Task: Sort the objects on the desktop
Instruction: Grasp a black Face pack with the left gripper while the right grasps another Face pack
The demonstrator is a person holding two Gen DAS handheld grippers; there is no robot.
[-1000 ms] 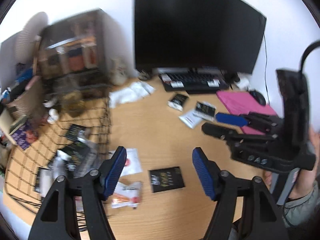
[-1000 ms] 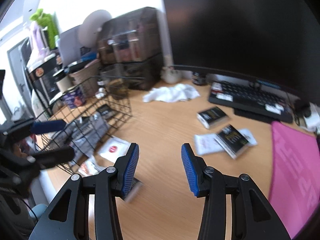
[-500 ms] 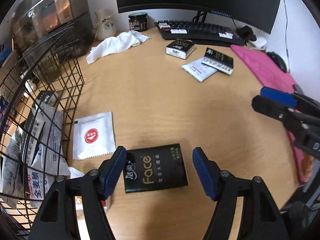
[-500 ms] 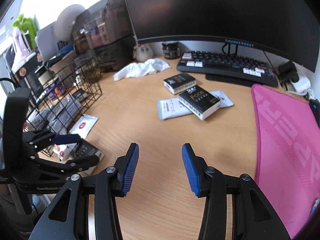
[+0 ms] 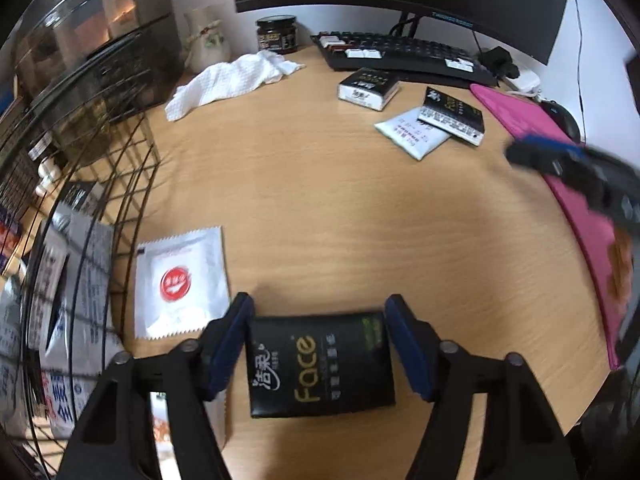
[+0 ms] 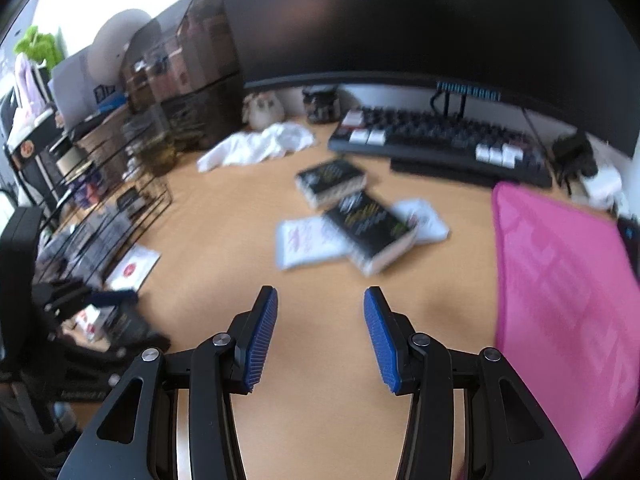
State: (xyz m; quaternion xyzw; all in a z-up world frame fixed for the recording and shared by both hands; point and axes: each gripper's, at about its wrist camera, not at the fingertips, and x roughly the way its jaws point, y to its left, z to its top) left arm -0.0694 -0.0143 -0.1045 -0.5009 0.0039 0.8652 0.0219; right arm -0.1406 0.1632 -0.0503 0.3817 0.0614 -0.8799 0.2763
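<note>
Straddling the black "Face" tissue pack (image 5: 320, 364) is the left gripper (image 5: 318, 344), with its jaws closing in, one blue pad on each side of the pack. The left pad looks right up against the pack's edge, a thin sliver of gap is seen on the right, so it isn't clamped yet. The pack lies flat on the wooden desk (image 5: 340, 208) near the front edge. Just beside it on the left a white sachet with a red logo (image 5: 180, 280) is lying flat, and next to that stands the wire basket (image 5: 100, 184) with more packets piled inside.

Further back, two more black tissue packs (image 5: 368, 84) (image 5: 454, 114) can be seen in front of the keyboard (image 5: 400, 50), the second one resting partly on a white packet (image 5: 412, 136). A crumpled white cloth (image 5: 236, 76) is left by the jar (image 5: 276, 34).

The right gripper (image 6: 320, 332) is held above bare desk with nothing between its pads, jaws opening. The pink mat (image 6: 560, 288) is on its right, view's pretty blurry
</note>
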